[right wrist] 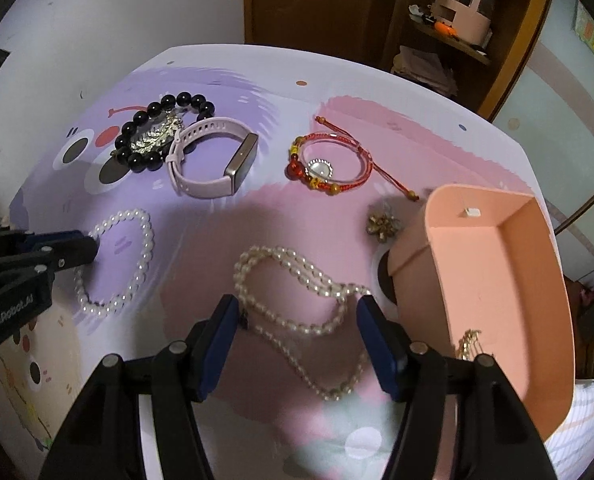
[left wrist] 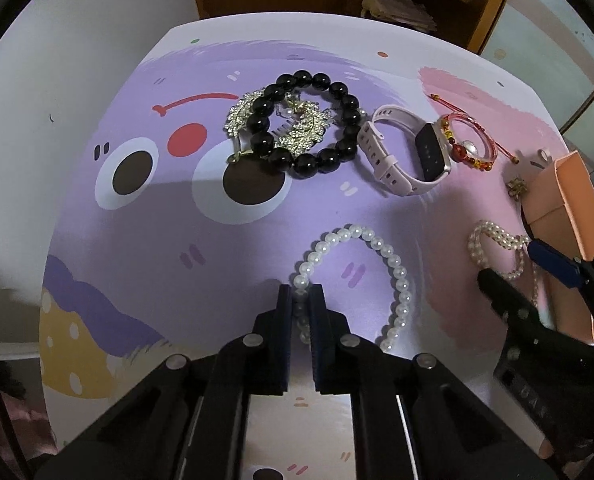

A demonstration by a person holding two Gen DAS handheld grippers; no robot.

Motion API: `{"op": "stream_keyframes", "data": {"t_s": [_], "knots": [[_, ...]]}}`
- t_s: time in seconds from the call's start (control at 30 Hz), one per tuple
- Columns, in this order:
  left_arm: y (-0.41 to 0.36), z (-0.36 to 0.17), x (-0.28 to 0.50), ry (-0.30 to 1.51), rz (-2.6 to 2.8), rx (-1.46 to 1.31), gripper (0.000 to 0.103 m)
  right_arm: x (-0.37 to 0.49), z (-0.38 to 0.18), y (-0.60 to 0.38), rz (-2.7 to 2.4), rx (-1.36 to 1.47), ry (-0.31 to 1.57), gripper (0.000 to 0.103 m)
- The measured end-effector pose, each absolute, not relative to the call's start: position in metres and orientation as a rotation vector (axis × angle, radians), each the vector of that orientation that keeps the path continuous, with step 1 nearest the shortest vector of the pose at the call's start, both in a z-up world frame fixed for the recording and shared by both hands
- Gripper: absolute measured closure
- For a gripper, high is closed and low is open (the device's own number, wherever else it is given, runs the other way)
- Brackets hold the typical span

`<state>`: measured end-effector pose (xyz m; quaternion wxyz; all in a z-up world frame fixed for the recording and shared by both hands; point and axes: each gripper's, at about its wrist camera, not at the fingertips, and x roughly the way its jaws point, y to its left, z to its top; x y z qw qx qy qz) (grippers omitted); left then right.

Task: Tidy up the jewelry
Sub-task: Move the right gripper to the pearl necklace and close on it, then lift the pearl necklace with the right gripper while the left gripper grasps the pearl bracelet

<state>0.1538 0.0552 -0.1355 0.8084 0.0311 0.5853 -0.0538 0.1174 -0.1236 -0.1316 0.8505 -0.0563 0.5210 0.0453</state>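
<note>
My left gripper (left wrist: 301,292) is shut on a white pearl bracelet (left wrist: 393,264), which lies on the purple part of the mat; it also shows in the right wrist view (right wrist: 141,256). My right gripper (right wrist: 297,308) is open, its fingers astride a long pearl necklace (right wrist: 297,276) on the pink part of the mat. A pink box (right wrist: 493,272) stands open at the right, with a gold chain (right wrist: 469,342) inside.
At the back of the mat lie a black bead bracelet (left wrist: 309,124) over a silver hair comb (left wrist: 297,128), a pink smartwatch (left wrist: 409,152), a red cord bracelet (left wrist: 469,144) and a small gold brooch (right wrist: 383,224). A wooden shelf (right wrist: 449,40) stands behind the table.
</note>
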Motion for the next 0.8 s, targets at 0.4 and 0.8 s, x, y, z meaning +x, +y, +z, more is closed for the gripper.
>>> {"op": "stream_keyframes", "data": {"t_s": [0.4,0.8], "knots": [[0.075,-0.110,0.135,1.171,-0.085,0.010,0.098,0.113,-0.113,-0.128,0.137,-0.100,1.033,0.099],[0.066,-0.076,0.117,1.077,-0.116,0.023,0.098,0.094,-0.034,-0.147,0.218,0.023,0.898,0.099]]}}
